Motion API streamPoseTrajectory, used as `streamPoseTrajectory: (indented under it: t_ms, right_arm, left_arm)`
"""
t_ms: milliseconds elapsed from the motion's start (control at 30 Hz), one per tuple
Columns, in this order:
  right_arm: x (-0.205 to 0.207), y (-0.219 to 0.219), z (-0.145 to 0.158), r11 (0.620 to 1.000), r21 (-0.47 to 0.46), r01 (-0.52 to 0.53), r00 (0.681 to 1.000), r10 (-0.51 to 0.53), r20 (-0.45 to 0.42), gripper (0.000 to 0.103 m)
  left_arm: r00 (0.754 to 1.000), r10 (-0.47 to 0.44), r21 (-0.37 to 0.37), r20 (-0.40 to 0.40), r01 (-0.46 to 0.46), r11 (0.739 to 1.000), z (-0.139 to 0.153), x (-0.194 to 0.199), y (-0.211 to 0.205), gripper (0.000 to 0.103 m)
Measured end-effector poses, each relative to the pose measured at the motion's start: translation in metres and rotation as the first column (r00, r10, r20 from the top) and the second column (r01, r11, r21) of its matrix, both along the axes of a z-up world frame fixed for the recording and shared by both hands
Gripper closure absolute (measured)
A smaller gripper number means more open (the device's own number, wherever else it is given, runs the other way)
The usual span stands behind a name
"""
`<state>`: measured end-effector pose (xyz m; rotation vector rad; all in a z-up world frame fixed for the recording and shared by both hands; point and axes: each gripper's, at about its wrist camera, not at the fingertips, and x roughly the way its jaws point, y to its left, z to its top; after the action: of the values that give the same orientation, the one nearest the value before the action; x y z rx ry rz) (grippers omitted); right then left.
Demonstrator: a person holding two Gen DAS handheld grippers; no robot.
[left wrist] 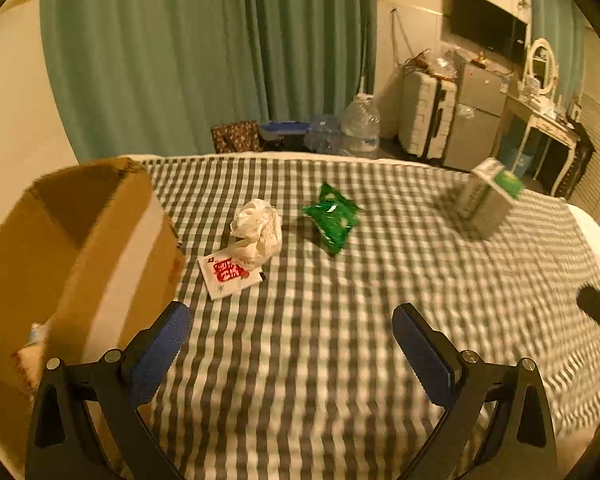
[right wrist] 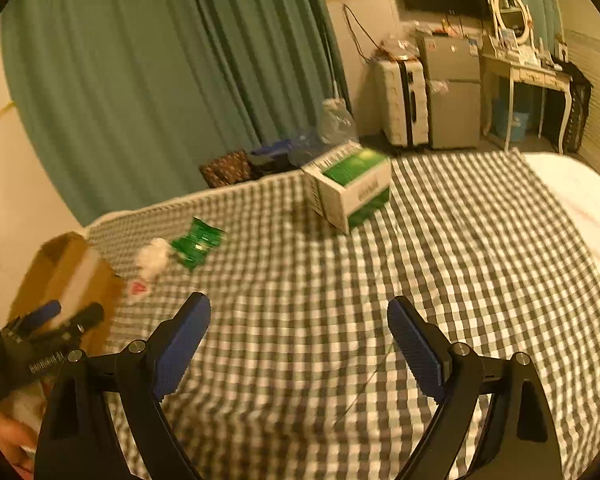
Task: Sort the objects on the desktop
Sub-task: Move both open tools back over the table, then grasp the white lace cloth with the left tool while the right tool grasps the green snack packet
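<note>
- 3 loose items lie close together on the checked cloth [left wrist: 300, 340]: a crumpled white paper wad [left wrist: 258, 224], a flat white card with red print [left wrist: 230, 274] partly under the wad, and a crinkly green foil packet [left wrist: 332, 218] just beside them.
- A brown cardboard box [left wrist: 76, 264] stands open at the cloth's left edge, next to the card; something pale shows low beside it, too blurred to name.
- A green-and-white carton [right wrist: 350, 186] lies tipped on its side well apart, near the far edge.
- Sorting looks barely begun to me: all 3 small items are still out on the cloth, nothing gripped.
- The left gripper [left wrist: 292, 350] hangs above bare cloth, blue ribbed pads spread wide, empty.
- The right gripper [right wrist: 300, 342] is likewise wide and empty, over open cloth between cluster and carton.
- The cloth looks soft, slightly rippled.
</note>
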<state>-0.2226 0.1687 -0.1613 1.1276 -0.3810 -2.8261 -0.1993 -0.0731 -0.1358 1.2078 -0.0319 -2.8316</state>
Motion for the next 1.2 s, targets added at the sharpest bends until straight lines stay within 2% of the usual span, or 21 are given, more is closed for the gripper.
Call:
streamPoseTrajectory:
  t_ms: [133,233,333,433,567,633,700,733,800,867,967,1033,1100,1133,1167,1200]
  right_arm:
    - [-0.029,-0.002,-0.027,1.000,0.009,-0.019,0.999,0.018,0.049,0.012]
    - [-0.059,-0.019,-0.040,0.997,0.033,-0.074,0.996,0.072,0.060,0.012]
    - [-0.083,-0.038,-0.047,0.989,0.007,-0.145,0.988,0.145,0.057,0.013]
    - [-0.111,-0.066,-0.051,0.973,-0.001,-0.229,0.973,0.229,0.031,0.013]
    - [-0.145,-0.101,-0.058,0.950,-0.008,-0.312,0.950,0.312,0.009,0.013]
    - [-0.161,-0.116,-0.061,0.941,-0.028,-0.338,0.941,0.338,0.002,0.013]
    - [-0.178,-0.129,-0.065,0.935,-0.041,-0.352,0.936,0.353,0.009,0.013]
    - [-0.186,-0.137,-0.068,0.933,-0.036,-0.357,0.933,0.358,0.024,0.013]
    - [-0.202,-0.149,-0.075,0.934,-0.032,-0.357,0.932,0.358,0.046,0.013]
    - [-0.215,-0.157,-0.083,0.930,-0.075,-0.360,0.927,0.365,0.082,0.013]
    - [-0.224,-0.168,-0.094,0.927,-0.106,-0.359,0.922,0.370,0.117,0.013]
    - [-0.227,-0.176,-0.101,0.931,-0.057,-0.360,0.919,0.364,0.151,0.013]
    - [-0.222,-0.180,-0.100,0.932,-0.017,-0.361,0.923,0.360,0.139,0.025]
    - [-0.220,-0.182,-0.099,0.930,-0.010,-0.367,0.921,0.365,0.135,0.055]
    - [-0.217,-0.180,-0.099,0.929,-0.016,-0.370,0.920,0.369,0.130,0.066]
    - [-0.213,-0.177,-0.098,0.930,-0.021,-0.366,0.923,0.366,0.124,0.067]
  left_arm:
    - [0.999,0.046,-0.020,0.008,-0.046,0.999,-0.028,-0.049,-0.011,0.000]
    - [0.996,0.090,-0.034,-0.007,-0.090,0.995,-0.044,-0.080,-0.019,0.000]
    - [0.989,0.145,-0.085,-0.028,-0.147,0.986,-0.057,-0.102,-0.029,0.000]
    - [0.992,0.125,-0.092,-0.031,-0.128,0.988,-0.070,-0.112,-0.038,0.000]
    - [0.996,0.077,-0.162,-0.039,-0.082,0.983,-0.086,-0.123,-0.032,0.000]
    - [0.998,0.062,-0.144,0.001,-0.061,0.988,-0.095,-0.131,-0.035,0.000]
    - [0.999,0.051,-0.089,0.017,-0.049,0.995,-0.098,-0.132,-0.041,0.001]
    - [0.999,0.040,-0.054,0.017,-0.039,0.998,-0.098,-0.132,-0.046,0.004]
    - [0.999,0.032,0.007,0.029,-0.032,0.999,-0.097,-0.131,-0.055,0.016]
    - [0.998,0.047,0.047,0.034,-0.049,0.998,-0.096,-0.128,-0.066,0.027]
    - [0.997,0.071,0.081,0.032,-0.073,0.994,-0.093,-0.120,-0.079,0.042]
    - [0.996,0.081,0.076,0.027,-0.082,0.994,-0.090,-0.117,-0.081,0.052]
    - [0.997,0.079,0.080,0.021,-0.081,0.994,-0.087,-0.111,-0.085,0.068]
    - [0.997,0.080,0.081,0.017,-0.081,0.993,-0.086,-0.109,-0.086,0.070]
    - [0.997,0.082,0.080,0.012,-0.082,0.993,-0.085,-0.109,-0.086,0.073]
    - [0.997,0.080,0.083,0.006,-0.080,0.993,-0.083,-0.107,-0.087,0.077]
